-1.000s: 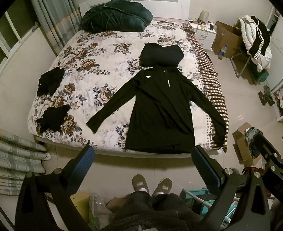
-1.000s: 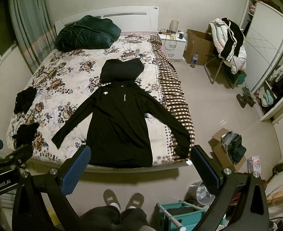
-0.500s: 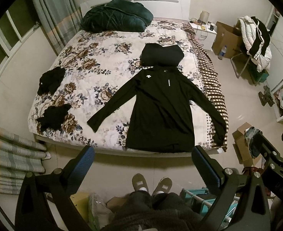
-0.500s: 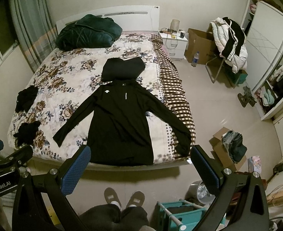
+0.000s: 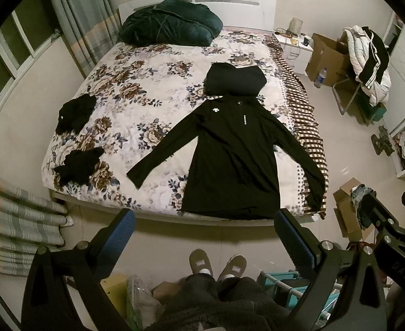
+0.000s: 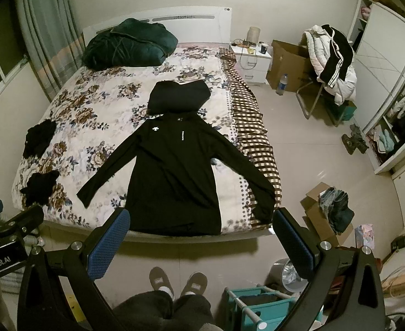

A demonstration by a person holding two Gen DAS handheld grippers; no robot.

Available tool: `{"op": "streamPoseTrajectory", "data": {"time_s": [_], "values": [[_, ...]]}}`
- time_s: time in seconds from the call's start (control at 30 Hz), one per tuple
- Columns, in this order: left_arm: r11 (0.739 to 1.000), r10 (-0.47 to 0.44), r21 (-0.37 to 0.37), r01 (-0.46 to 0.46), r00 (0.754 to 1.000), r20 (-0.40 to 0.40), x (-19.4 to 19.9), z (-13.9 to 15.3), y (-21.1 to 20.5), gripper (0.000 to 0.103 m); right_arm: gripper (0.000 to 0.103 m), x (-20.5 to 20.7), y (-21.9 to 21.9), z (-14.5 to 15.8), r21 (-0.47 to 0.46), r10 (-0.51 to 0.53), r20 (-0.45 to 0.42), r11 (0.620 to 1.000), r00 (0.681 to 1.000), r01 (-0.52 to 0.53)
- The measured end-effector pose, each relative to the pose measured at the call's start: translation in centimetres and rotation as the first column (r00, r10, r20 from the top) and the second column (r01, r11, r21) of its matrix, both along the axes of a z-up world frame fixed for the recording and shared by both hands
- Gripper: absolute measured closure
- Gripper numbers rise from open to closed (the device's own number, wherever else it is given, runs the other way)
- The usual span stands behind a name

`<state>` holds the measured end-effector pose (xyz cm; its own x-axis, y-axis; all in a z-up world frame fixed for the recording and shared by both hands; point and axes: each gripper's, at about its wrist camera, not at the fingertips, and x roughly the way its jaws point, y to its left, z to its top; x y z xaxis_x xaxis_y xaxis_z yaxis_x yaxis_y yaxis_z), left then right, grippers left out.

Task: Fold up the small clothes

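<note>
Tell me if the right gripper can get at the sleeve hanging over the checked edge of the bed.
Probably yes. The right gripper is open and empty, and nothing lies between it and that sleeve; the person only has to step closer.

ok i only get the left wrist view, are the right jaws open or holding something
observer: Open. In the right wrist view the right gripper has its jaws wide apart with nothing between them.
operator: anything on the floor on that side i can't see
observer: Yes, a silver bin stands just behind the teal rack.
operator: anything else out there
observer: A pink packet lies on the floor to the right of the cardboard box that holds clothes.
</note>
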<state>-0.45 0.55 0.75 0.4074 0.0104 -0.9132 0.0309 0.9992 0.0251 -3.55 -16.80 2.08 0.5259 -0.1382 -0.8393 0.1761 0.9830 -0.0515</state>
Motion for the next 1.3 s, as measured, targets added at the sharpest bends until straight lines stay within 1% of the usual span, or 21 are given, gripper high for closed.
{"op": "streamPoseTrajectory", "data": {"time_s": [0.4, 0.43, 0.57, 0.63, 0.67, 0.73, 0.83, 0.9, 0.93, 0.97, 1.03, 1.07, 1.13, 1.17, 1.2, 1.23, 1.27, 1.3], "values": [[1.0, -0.001, 0.0, 0.001, 1.0, 0.002, -0.1, -0.1, 0.0, 0.0, 0.0, 0.4, -0.3, -0.2, 0.002, 0.001, -0.004, 1.0, 1.0, -0.001], [1.0, 0.0, -0.003, 0.0, 1.0, 0.001, -0.1, -0.1, 0.0, 0.0, 0.0, 0.3, 0.4, -0.4, 0.002, 0.0, -0.004, 1.0, 1.0, 0.0], [1.0, -0.001, -0.003, 0.001, 1.0, 0.0, -0.1, 0.0, 0.1, 0.0, 0.0, 0.3, 0.7, -0.6, 0.001, 0.003, -0.006, 1.0, 1.0, -0.003], [1.0, 0.0, 0.0, 0.0, 1.0, 0.002, -0.1, 0.0, 0.0, 0.0, 0.0, 0.6, -0.1, -0.6, 0.003, 0.002, -0.006, 1.0, 1.0, -0.002], [1.0, 0.0, -0.001, 0.0, 1.0, 0.001, -0.1, 0.0, 0.1, 0.0, 0.0, 0.5, 0.3, -0.7, 0.006, 0.003, -0.008, 1.0, 1.0, -0.003], [1.0, 0.0, -0.002, 0.0, 1.0, 0.003, -0.1, -0.1, 0.0, 0.0, 0.0, 0.9, -0.2, -0.4, 0.004, 0.002, -0.007, 1.0, 1.0, -0.002], [1.0, 0.001, -0.002, -0.001, 1.0, 0.0, -0.1, -0.1, 0.1, 0.0, 0.0, 0.8, 0.4, -0.5, 0.011, 0.003, -0.012, 1.0, 1.0, -0.003], [1.0, 0.002, -0.002, -0.002, 1.0, 0.0, -0.1, -0.1, 0.1, 0.0, 0.0, -1.3, 0.9, -4.0, 0.019, 0.003, -0.017, 1.0, 1.0, -0.003], [1.0, 0.003, -0.001, -0.003, 1.0, -0.002, -0.1, 0.6, 0.9, 0.0, 0.0, -1.6, 0.9, -4.0, 0.022, 0.003, -0.019, 1.0, 1.0, -0.003], [1.0, 0.004, -0.001, -0.004, 1.0, 0.0, 0.0, 0.6, 1.0, 0.0, 0.0, -1.6, 0.7, -4.1, 0.024, 0.003, -0.02, 1.0, 1.0, -0.002], [1.0, 0.021, 0.002, -0.021, 1.0, 0.009, -0.4, 0.6, 1.4, 0.0, 0.0, -1.8, 0.4, -5.4, 0.043, -0.009, -0.029, 0.999, 1.0, 0.01], [1.0, 0.029, 0.005, -0.03, 0.999, 0.014, -0.2, 0.6, 1.7, 0.0, 0.0, -0.8, -0.5, -5.2, 0.046, -0.01, -0.03, 0.999, 1.0, 0.012], [0.999, 0.044, 0.015, -0.044, 0.999, 0.025, -0.2, 0.2, 2.0, 0.0, 0.0, 0.1, -1.8, -5.8, 0.065, -0.025, -0.035, 0.997, 0.999, 0.028], [0.998, 0.053, 0.024, -0.053, 0.998, 0.034, 0.0, -1.5, 1.9, 0.0, 0.0, 0.1, -2.1, -6.8, 0.07, -0.036, -0.037, 0.997, 0.999, 0.039], [0.997, 0.064, 0.037, -0.066, 0.997, 0.041, 0.3, -2.1, 1.8, 0.0, 0.0, 0.8, -2.8, -6.7, 0.073, -0.04, -0.04, 0.996, 0.998, 0.042], [0.996, 0.074, 0.043, -0.076, 0.996, 0.044, 0.9, -3.0, 1.6, 0.0, 0.0, 1.3, -3.4, -7.6, 0.082, -0.052, -0.043, 0.995, 0.998, 0.055], [0.995, 0.087, 0.05, -0.09, 0.995, 0.053, 1.4, -3.7, 1.6, 0.0, 0.0, 3.3, -5.2, -7.3, 0.089, -0.055, -0.049, 0.994, 0.997, 0.06], [0.992, 0.101, 0.07, -0.105, 0.993, 0.059, 2.1, -4.5, 1.8, 0.0, 0.0, 4.9, -6.4, -8.6, 0.104, -0.067, -0.06, 0.992, 0.996, 0.073]]}}
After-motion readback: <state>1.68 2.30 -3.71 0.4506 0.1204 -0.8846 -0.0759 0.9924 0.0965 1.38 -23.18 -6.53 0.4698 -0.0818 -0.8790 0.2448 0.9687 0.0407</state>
